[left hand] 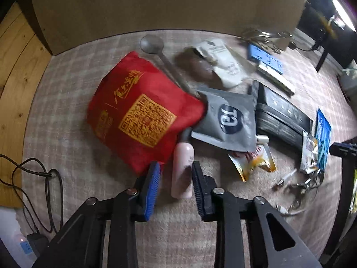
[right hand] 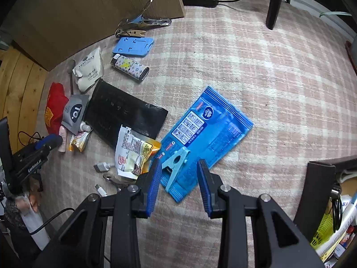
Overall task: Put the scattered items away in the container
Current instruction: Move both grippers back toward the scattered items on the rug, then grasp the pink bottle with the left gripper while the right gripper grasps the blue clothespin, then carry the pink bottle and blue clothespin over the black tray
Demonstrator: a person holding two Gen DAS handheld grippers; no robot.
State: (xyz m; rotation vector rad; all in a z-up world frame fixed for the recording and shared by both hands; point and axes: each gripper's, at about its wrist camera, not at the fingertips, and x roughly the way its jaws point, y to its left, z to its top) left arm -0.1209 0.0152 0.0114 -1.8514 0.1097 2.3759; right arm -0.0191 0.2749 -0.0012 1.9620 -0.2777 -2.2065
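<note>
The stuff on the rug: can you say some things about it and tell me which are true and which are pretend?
1. A pink bottle lies between the left gripper's fingers. True.
2. The red bag is inside a box. False: it lies on the checked rug.
3. A light blue clip rests on the blue packet. True.
4. The right gripper holds the lighter. False: the lighter lies far from it.

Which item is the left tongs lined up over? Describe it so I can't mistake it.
Start at the big red cloth bag on the checked carpet. Just beside its lower edge lies a small pale pink bottle with a grey cap, between the fingers of the left tongs. It is the only pink, cylindrical item; its neighbours are flat pouches.
</note>
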